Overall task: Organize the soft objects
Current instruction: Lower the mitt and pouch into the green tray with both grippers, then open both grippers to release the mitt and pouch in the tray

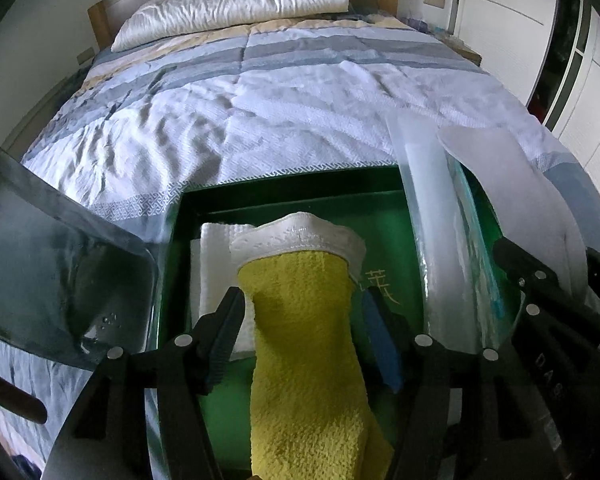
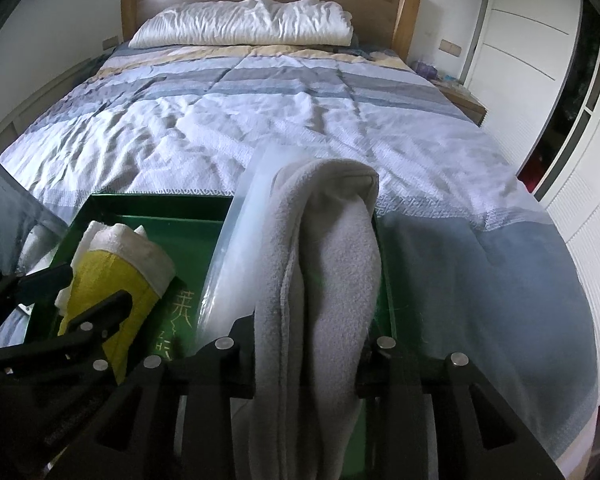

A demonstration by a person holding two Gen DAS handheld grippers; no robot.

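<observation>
A green box (image 1: 284, 200) lies at the foot of the bed, with a folded white cloth (image 1: 214, 272) in its left part. A rolled yellow towel (image 1: 300, 340) with a white band stands in the box between the fingers of my left gripper (image 1: 302, 300). The jaws are open, and a small gap shows beside the blue pad (image 1: 380, 340). A folded grey towel (image 2: 324, 280) fills my right gripper (image 2: 308, 336) and touches both fingers. It stands over the box's right side, against a clear plastic bag (image 2: 240, 248). The left gripper (image 2: 80, 292) shows with the yellow towel (image 2: 112, 272).
A dark translucent lid (image 1: 60, 260) leans by the box's left side. The bed cover (image 1: 300, 100) stretches beyond the box to a white pillow (image 1: 236, 4) at the headboard. White wardrobe doors (image 2: 540, 40) and a nightstand (image 2: 460, 96) stand to the right.
</observation>
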